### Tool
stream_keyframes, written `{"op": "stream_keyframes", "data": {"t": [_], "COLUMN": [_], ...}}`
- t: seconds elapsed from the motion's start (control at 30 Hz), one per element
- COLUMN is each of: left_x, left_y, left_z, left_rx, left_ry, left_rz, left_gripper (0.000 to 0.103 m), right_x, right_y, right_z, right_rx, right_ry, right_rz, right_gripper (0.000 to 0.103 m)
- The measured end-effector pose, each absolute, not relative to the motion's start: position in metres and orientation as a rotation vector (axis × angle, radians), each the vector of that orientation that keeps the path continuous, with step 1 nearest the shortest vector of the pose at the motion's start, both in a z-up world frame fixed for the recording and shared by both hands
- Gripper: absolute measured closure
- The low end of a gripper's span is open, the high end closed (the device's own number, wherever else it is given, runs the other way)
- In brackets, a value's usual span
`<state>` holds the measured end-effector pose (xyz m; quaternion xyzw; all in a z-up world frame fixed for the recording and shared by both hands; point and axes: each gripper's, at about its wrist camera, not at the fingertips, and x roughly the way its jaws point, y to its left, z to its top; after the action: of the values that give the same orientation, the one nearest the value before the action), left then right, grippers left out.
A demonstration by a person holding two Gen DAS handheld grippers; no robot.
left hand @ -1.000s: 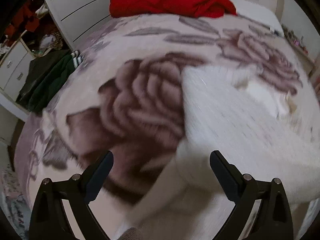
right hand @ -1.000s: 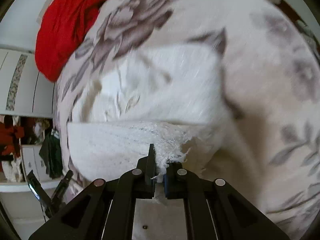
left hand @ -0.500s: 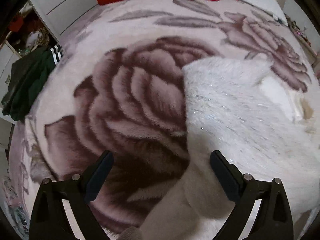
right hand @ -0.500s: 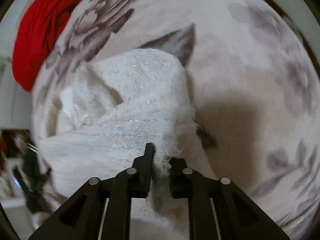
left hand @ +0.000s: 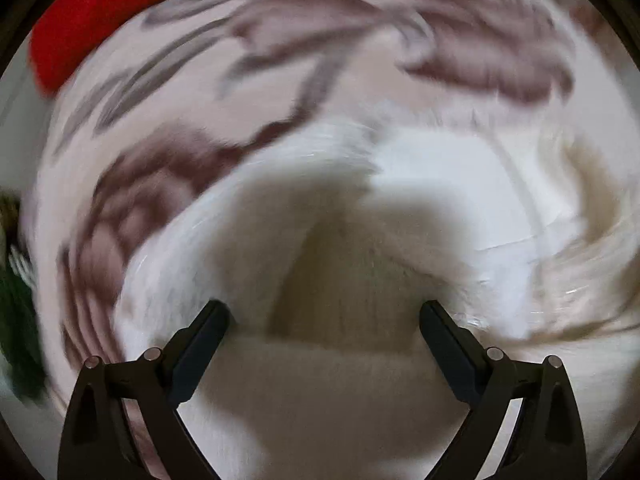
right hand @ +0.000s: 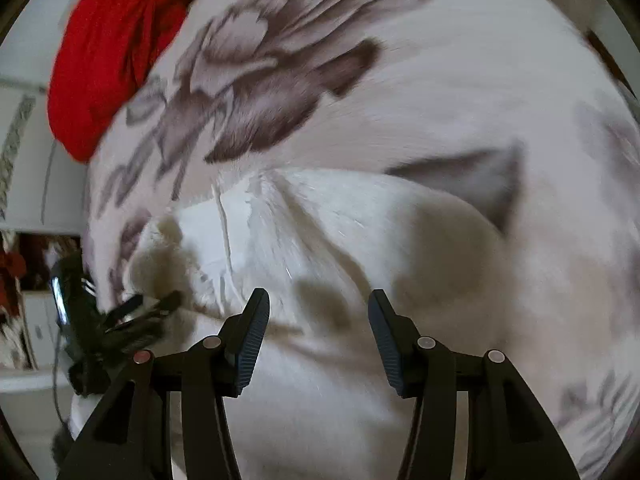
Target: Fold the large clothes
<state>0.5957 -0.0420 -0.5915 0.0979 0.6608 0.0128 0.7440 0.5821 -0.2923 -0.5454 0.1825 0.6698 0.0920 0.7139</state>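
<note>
both wrist views steeply down, close over white garment (left hand: 440, 184)

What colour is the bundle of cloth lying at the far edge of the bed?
Bright red. The cloth bundle shows best in the right wrist view, beyond the floral blanket.

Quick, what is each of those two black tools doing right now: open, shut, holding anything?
Left tool: open, holding nothing, over the white garment.
Right tool: open; it has just been opening, with no cloth pinched between its fingers.
</note>
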Motion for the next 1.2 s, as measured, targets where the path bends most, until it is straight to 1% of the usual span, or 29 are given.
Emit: {"op": "stream_keyframes", "data": {"t": [0.07, 0.1, 0.13, 0.17, 0.2, 0.23, 0.27, 0.3, 0.43, 0.5, 0.57, 0.8, 0.87, 0.93, 0.97, 1.0, 1.03, 1.07, 1.1, 1.13, 1.17, 1.2], "left_x": [0.592, 0.589, 0.584, 0.58, 0.577, 0.576, 0.575, 0.574, 0.583, 0.592, 0.607, 0.629, 0.621, 0.606, 0.599, 0.59, 0.579, 0.565, 0.556, 0.543, 0.528, 0.517], "left_y": [-0.05, -0.05, -0.049, -0.047, -0.043, -0.039, -0.034, -0.031, -0.026, -0.019, -0.013, -0.005, -0.009, -0.012, -0.013, -0.013, -0.013, -0.013, -0.013, -0.013, -0.013, -0.013], "left_z": [-0.596, -0.594, -0.59, -0.585, -0.581, -0.578, -0.574, -0.57, -0.558, -0.552, -0.55, -0.559, -0.554, -0.54, -0.536, -0.53, -0.523, -0.516, -0.511, -0.506, -0.501, -0.498], "left_rx": [0.265, 0.264, 0.266, 0.288, 0.293, 0.259, 0.223, 0.222, 0.209, 0.18, 0.156, 0.125, 0.14, 0.138, 0.131, 0.115, 0.093, 0.068, 0.049, 0.023, -0.012, -0.033], "left_ry": [1.396, 1.374, 1.345, 1.314, 1.287, 1.278, 1.264, 1.244, 1.205, 1.198, 1.2, 1.217, 1.21, 1.198, 1.202, 1.202, 1.199, 1.19, 1.178, 1.168, 1.157, 1.147], "left_rz": [-0.013, -0.024, -0.021, 0.009, 0.024, 0.017, 0.015, 0.021, 0.041, 0.052, 0.068, 0.091, 0.088, 0.092, 0.09, 0.08, 0.072, 0.065, 0.061, 0.063, 0.058, 0.055], "left_gripper": [0.015, 0.032, 0.064, 0.086, 0.098, 0.099, 0.099, 0.102, 0.102, 0.102, 0.102, 0.102, 0.098, 0.094, 0.094, 0.094, 0.083, 0.075, 0.05, 0.017, 0.009, 0.007], "right_x": [0.593, 0.594, 0.595, 0.595, 0.594, 0.594, 0.593, 0.592, 0.594, 0.6, 0.611, 0.621, 0.62, 0.613, 0.604, 0.592, 0.578, 0.569, 0.552, 0.538, 0.52, 0.509], "right_y": [-0.273, -0.266, -0.26, -0.255, -0.252, -0.25, -0.248, -0.247, -0.248, -0.253, -0.255, -0.244, -0.244, -0.253, -0.262, -0.275, -0.29, -0.301, -0.32, -0.337, -0.359, -0.375], "right_z": [-0.564, -0.571, -0.579, -0.585, -0.586, -0.585, -0.585, -0.582, -0.556, -0.543, -0.54, -0.554, -0.555, -0.548, -0.54, -0.527, -0.514, -0.508, -0.497, -0.491, -0.487, -0.486], "right_rx": [0.343, 0.315, 0.291, 0.275, 0.265, 0.26, 0.24, 0.238, 0.256, 0.274, 0.304, 0.199, 0.224, 0.304, 0.355, 0.404, 0.444, 0.466, 0.502, 0.528, 0.567, 0.596], "right_ry": [1.527, 1.547, 1.566, 1.566, 1.55, 1.528, 1.519, 1.503, 1.406, 1.361, 1.366, 1.4, 1.433, 1.472, 1.464, 1.441, 1.421, 1.411, 1.391, 1.378, 1.37, 1.367], "right_rz": [0.228, 0.235, 0.237, 0.229, 0.222, 0.222, 0.212, 0.205, 0.151, 0.111, 0.094, 0.079, 0.102, 0.161, 0.191, 0.206, 0.214, 0.212, 0.189, 0.159, 0.117, 0.088], "right_gripper": [0.049, 0.049, 0.049, 0.049, 0.057, 0.072, 0.091, 0.093, 0.095, 0.095, 0.095, 0.095, 0.092, 0.075, 0.059, 0.051, 0.051, 0.051, 0.049, 0.048, 0.047, 0.046]}}
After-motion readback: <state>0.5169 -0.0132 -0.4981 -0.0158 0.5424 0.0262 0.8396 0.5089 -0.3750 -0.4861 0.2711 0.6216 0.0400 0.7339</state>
